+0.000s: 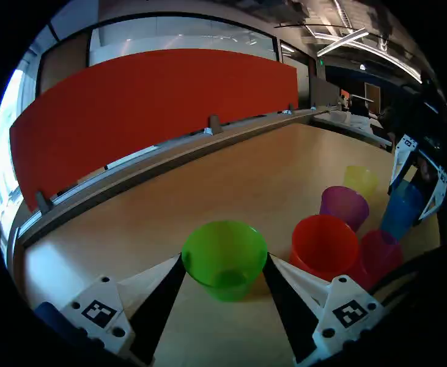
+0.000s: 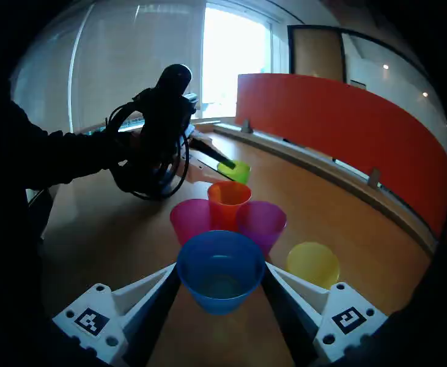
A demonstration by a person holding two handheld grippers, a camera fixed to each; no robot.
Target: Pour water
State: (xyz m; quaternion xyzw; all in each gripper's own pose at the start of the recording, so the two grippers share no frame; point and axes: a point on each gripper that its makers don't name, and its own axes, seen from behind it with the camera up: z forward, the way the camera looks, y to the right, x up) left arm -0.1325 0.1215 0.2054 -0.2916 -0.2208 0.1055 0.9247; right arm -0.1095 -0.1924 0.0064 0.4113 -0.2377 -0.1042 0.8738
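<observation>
My left gripper (image 1: 224,260) is shut on a translucent green cup (image 1: 224,269), one finger pressing each side. The right gripper view shows that same green cup (image 2: 240,172) farther off, in the left gripper (image 2: 228,164) held by a dark-sleeved hand. A blue cup (image 2: 220,278) sits gripped between the fingers of my right gripper (image 2: 221,269), with a little clear liquid in its bottom. From the left gripper view the blue cup (image 1: 400,211) and the right gripper (image 1: 415,183) stand at the far right.
On the wooden table (image 1: 247,177) between the held cups stand an orange cup (image 2: 228,202), a pink cup (image 2: 191,220), a purple cup (image 2: 262,223) and a yellow cup (image 2: 312,263). A red divider panel (image 1: 162,104) runs along the table's far edge.
</observation>
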